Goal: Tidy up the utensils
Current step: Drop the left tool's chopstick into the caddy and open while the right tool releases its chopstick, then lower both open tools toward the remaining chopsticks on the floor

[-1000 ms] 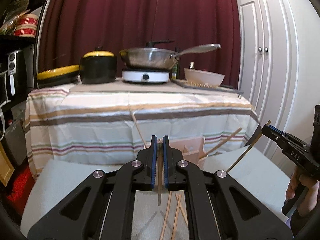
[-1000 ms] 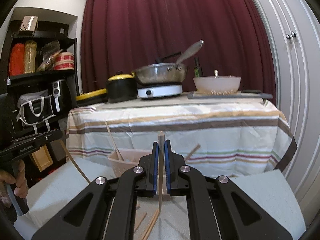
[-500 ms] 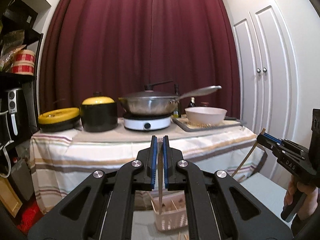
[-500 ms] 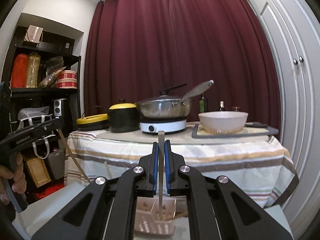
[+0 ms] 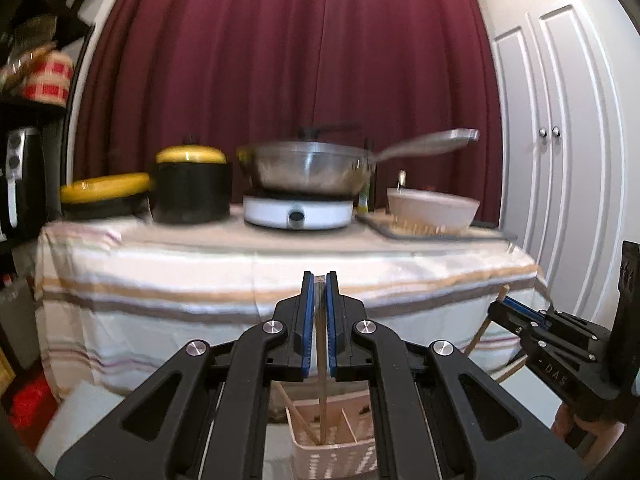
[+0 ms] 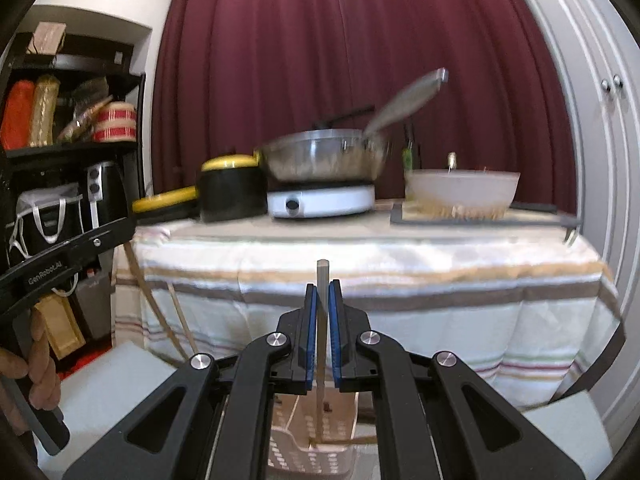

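Note:
My left gripper [image 5: 319, 280] is shut on a wooden chopstick [image 5: 322, 404] that hangs upright, its lower end inside the pink perforated utensil basket [image 5: 332, 454] below. Another chopstick leans in the basket's left compartment. My right gripper [image 6: 322, 290] is shut on a second upright chopstick [image 6: 321, 400] whose lower end reaches into the same basket [image 6: 308, 452]. The right gripper also shows at the right of the left wrist view [image 5: 500, 304], and the left gripper at the left of the right wrist view [image 6: 128, 228].
The basket stands on a white surface [image 6: 104, 384]. Behind is a table with a striped cloth [image 5: 200, 280] bearing a black pot with yellow lid [image 5: 192, 184], a wok on a white hob [image 5: 304, 168] and a white bowl [image 5: 432, 208]. Black shelves [image 6: 60, 120] stand left, white cabinet doors [image 5: 560, 160] right.
Both grippers have dropped lower and tilted down from half a second ago, after rising before that. The chopstick ends now sit in the basket, which shows larger in both views.

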### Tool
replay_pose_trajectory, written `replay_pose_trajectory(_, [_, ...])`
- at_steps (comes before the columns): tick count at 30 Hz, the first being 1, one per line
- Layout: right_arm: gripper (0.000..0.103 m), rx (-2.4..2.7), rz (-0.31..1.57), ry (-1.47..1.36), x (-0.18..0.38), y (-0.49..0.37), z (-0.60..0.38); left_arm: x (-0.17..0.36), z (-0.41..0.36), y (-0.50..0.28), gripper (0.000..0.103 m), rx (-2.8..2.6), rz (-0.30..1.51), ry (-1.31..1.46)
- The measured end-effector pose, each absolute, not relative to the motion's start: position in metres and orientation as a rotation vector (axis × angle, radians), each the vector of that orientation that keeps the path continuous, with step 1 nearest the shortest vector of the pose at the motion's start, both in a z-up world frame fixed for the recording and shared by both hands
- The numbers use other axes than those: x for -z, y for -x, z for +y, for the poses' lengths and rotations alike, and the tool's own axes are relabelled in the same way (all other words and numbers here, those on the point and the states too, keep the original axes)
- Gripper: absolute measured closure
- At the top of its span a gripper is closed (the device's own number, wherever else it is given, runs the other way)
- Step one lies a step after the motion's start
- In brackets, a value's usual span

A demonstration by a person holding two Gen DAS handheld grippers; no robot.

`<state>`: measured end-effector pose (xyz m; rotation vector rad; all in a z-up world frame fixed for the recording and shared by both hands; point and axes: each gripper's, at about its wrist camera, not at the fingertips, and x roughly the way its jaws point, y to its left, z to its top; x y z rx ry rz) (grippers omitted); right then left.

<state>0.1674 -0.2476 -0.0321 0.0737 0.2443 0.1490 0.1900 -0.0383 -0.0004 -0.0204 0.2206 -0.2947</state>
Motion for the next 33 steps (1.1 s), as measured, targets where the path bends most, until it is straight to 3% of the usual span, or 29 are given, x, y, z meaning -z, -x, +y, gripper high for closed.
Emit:
replay_pose_trajectory(2, [0.089,-0.159,0.289,-0.075,0.047,-0.172,-0.245,0.017,-0.041,-0.197,0.095,0.295,0.259,0.012])
replay_pose_trajectory(4, [0.062,-0.154,0.298,-0.077,0.054,-0.17,-0.244,0.029,-0.042,-0.199,0.086,0.293,0.279,-0.002])
replay_pose_trajectory(5, [0.059,-0.151,0.293,-0.08,0.056,-0.168,-0.244,0.032,-0.042,-0.199,0.082,0.294,0.287,-0.004])
replay_pose_trajectory(10, [0.054,-0.143,0.287,-0.102,0.054,-0.153,-0.248,0.035,-0.039,-0.192,0.054,0.298,0.294,0.012])
replay_pose_trajectory(22, [0.051,-0.13,0.261,-0.108,0.047,-0.086,-0.247,0.039,-0.02,-0.139,0.044,0.252,0.293,0.013])
replay_pose_trajectory(33, [0.051,-0.106,0.391,-0.1,0.12,-0.012,-0.237,0.086,0.001,-0.059,0.044,0.152,0.335,-0.039])
